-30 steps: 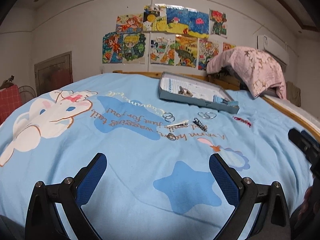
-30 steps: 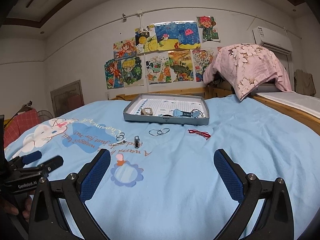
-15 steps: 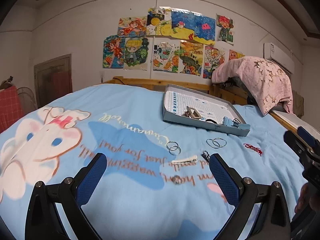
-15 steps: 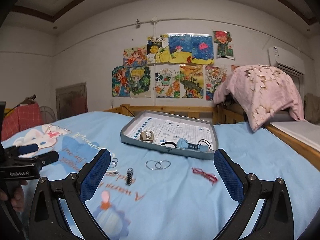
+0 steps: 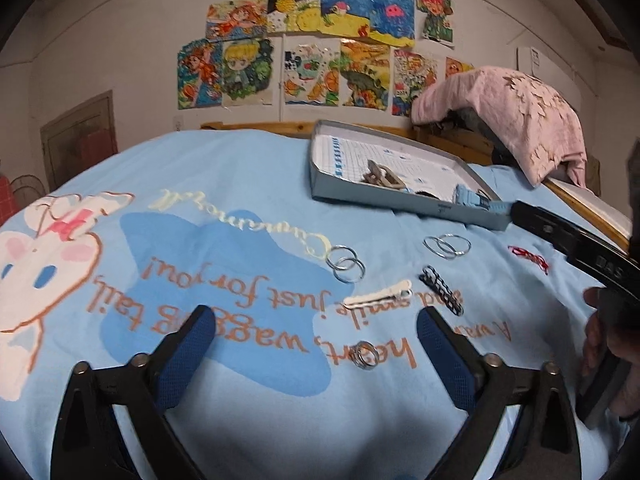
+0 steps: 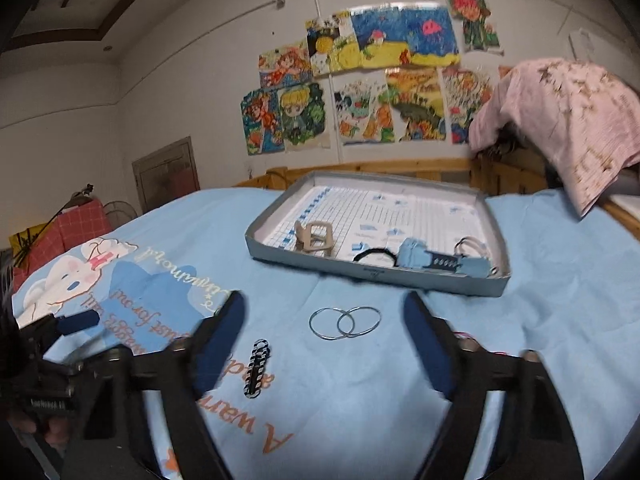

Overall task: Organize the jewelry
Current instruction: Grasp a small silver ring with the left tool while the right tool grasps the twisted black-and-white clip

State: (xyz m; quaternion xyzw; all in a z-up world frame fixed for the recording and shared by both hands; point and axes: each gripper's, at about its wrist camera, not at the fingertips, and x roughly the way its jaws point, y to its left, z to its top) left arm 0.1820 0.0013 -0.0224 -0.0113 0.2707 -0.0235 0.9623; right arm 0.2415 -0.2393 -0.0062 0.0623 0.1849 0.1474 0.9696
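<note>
The jewelry is scattered over a soft, light blue cotton bedspread (image 5: 240, 168) printed with a white cartoon rabbit and curly orange lettering. Toward the headboard edge sits a shallow grey cardboard tray (image 6: 360, 270), lined with squared paper. It already holds a tan, boxy clasp (image 6: 316, 236), a thin black elastic loop (image 6: 374, 254) and a pale blue fabric piece (image 6: 416, 258) against its near wall.

On the spread itself, just short of the tray's near wall, lie two thin silver wire hoops (image 6: 345, 322), overlapping like links. Nearer the rabbit print rests a second, smaller pair of metal rings (image 5: 346, 268), also overlapping. Beside those, toward the foot edge, is a slim white hair clip (image 5: 378, 294), smooth and tapered, and a short black-and-white braided piece (image 5: 440, 294), straight and knobbly. A small coiled silver ring (image 5: 366, 354) sits closest to the foot edge, and a bit of red cord (image 5: 528, 258) lies out toward the right side.

The left gripper (image 5: 316, 352) has its blue, dimpled pads spread wide, closing slightly, nothing between them but cloth. The right gripper (image 6: 324, 340) is partway in and closing, blurred with motion; the large hoops show in the gap ahead of its pads, not touched.
</note>
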